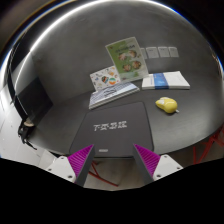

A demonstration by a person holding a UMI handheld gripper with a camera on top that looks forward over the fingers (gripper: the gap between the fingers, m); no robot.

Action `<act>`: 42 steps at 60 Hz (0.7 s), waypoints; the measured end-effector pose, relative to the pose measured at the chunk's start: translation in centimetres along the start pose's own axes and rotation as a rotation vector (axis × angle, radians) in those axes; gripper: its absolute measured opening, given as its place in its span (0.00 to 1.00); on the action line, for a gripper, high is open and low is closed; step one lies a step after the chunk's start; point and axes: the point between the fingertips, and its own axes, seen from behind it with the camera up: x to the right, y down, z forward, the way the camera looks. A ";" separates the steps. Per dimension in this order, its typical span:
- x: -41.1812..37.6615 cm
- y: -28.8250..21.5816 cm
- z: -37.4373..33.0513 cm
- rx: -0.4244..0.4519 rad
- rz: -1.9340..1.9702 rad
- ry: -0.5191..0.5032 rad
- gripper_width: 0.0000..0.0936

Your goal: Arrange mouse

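A yellow mouse (167, 104) lies on the grey desk (190, 125), beyond my fingers and off to the right of them. My gripper (114, 162) hangs above the near edge of a dark mouse mat (112, 128) with white lettering. Its magenta pads (80, 158) stand wide apart and nothing is between them. The mouse is well clear of both fingers.
A white book stack (165, 81) sits just behind the mouse. Papers and booklets (112, 88) lie past the mat, with a green leaflet (124, 52) farther back. A dark object (32, 97) stands at the left. A red cable (110, 174) runs below the fingers.
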 end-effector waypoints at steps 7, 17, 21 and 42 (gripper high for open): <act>3.2 -0.9 0.1 -0.001 -0.023 0.061 0.87; 11.0 -3.7 1.4 0.015 -0.101 0.172 0.88; 14.1 -4.9 2.0 0.020 -0.126 0.209 0.88; 23.3 -8.8 7.4 -0.046 -0.231 0.214 0.86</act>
